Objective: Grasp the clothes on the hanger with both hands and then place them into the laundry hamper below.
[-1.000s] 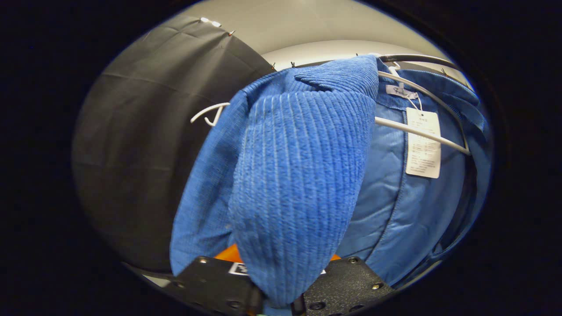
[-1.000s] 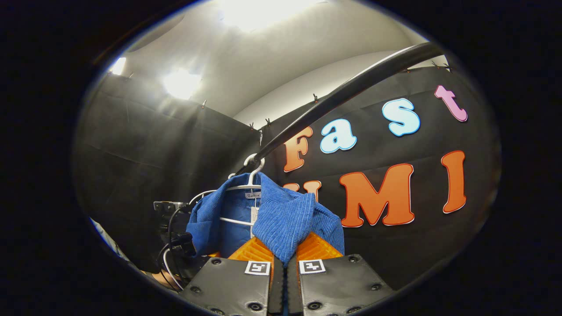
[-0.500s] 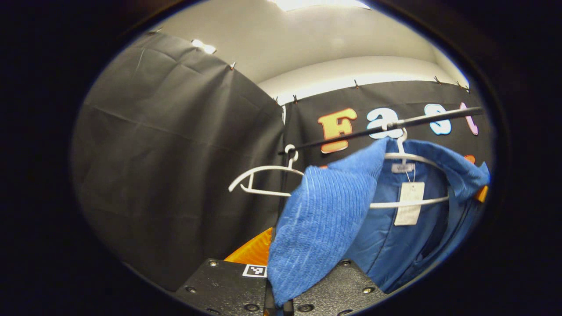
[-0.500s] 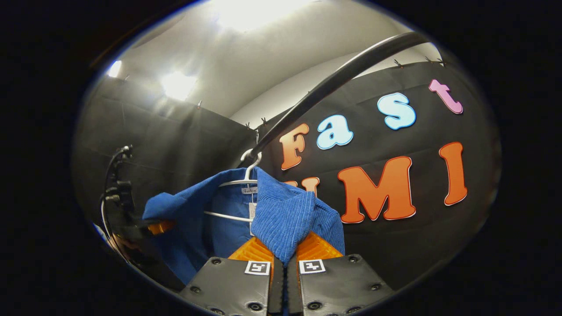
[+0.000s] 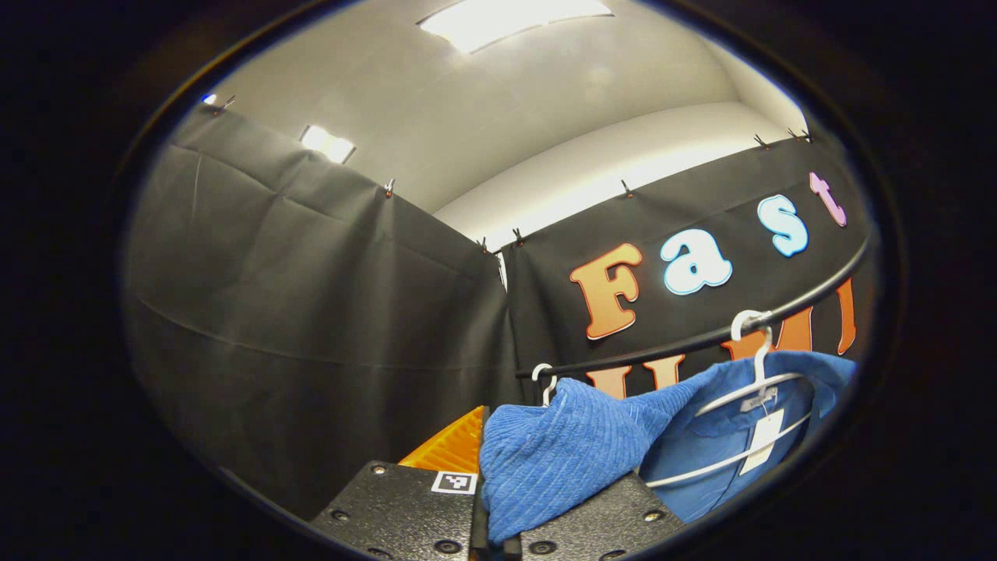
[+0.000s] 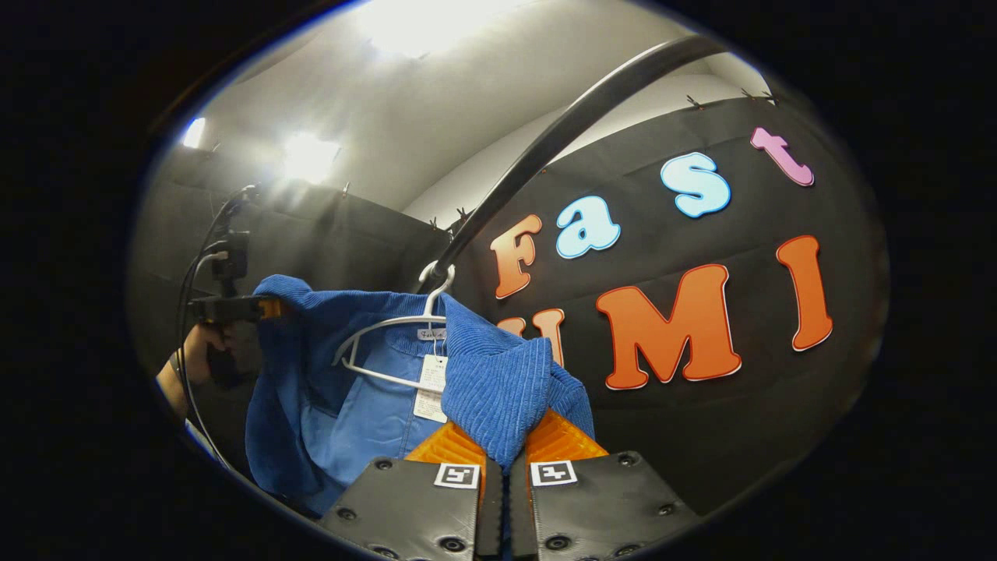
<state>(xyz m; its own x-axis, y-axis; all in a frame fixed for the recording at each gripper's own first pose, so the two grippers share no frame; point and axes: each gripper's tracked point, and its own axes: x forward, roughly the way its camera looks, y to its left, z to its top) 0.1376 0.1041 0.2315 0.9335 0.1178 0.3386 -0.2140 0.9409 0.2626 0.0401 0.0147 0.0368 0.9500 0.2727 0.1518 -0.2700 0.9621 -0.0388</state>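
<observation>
Blue corduroy jacket (image 6: 350, 389) hangs from a white hanger (image 6: 389, 327) on the black rail (image 6: 561, 132), collar still over the hanger. Left gripper (image 5: 491, 538): fingers clamped on a bunched fold of one shoulder. Right gripper (image 6: 502, 499): fingers pinched on the other shoulder's fold. Judgement: fabric soft, limp, fairly light, ribbed enough to grip; shoulder holds suit lifting it off the hanger. Paper tag (image 6: 431, 388) dangles inside. Hamper out of sight.

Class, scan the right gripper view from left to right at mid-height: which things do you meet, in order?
The person's hand with the left gripper → blue garment → white hanger → paper tag.
</observation>
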